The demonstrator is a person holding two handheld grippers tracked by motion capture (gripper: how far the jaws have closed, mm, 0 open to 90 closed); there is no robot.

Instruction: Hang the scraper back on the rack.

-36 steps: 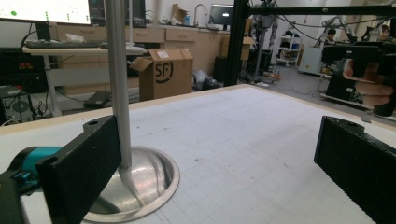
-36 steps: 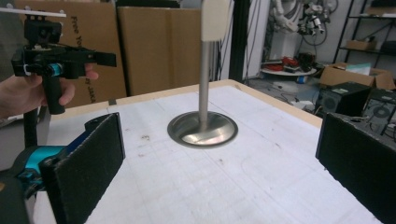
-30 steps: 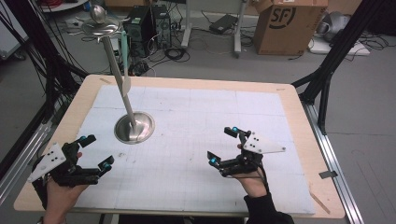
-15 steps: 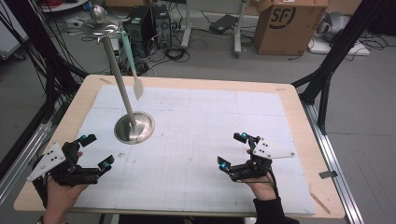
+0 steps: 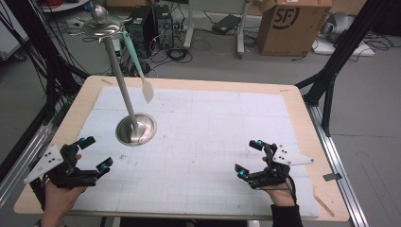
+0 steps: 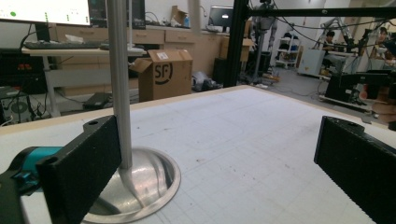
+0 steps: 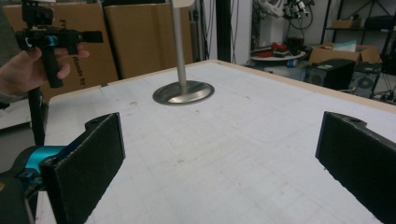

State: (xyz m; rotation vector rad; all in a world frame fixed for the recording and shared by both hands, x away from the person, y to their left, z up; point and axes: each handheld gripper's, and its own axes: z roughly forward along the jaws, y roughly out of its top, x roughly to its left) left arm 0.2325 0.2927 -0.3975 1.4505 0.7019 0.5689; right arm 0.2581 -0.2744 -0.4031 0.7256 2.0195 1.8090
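White gridded mat covers the wooden table (image 5: 302, 113), and we hold both tools low at its near edge. Our left gripper (image 5: 90, 156) rests at the near left, its jaws wide apart and holding nothing. Our right gripper (image 5: 249, 158) sits at the near right, also wide and empty. Farther ahead, the metal stand (image 5: 136, 130) has its round base on the mat, and its pole rises nearly upright to a small top plate. A pale green spatula (image 5: 137, 68) hangs from that plate, long axis downward, blade lowest. It lies forward and above our left gripper, which we judge nearer.
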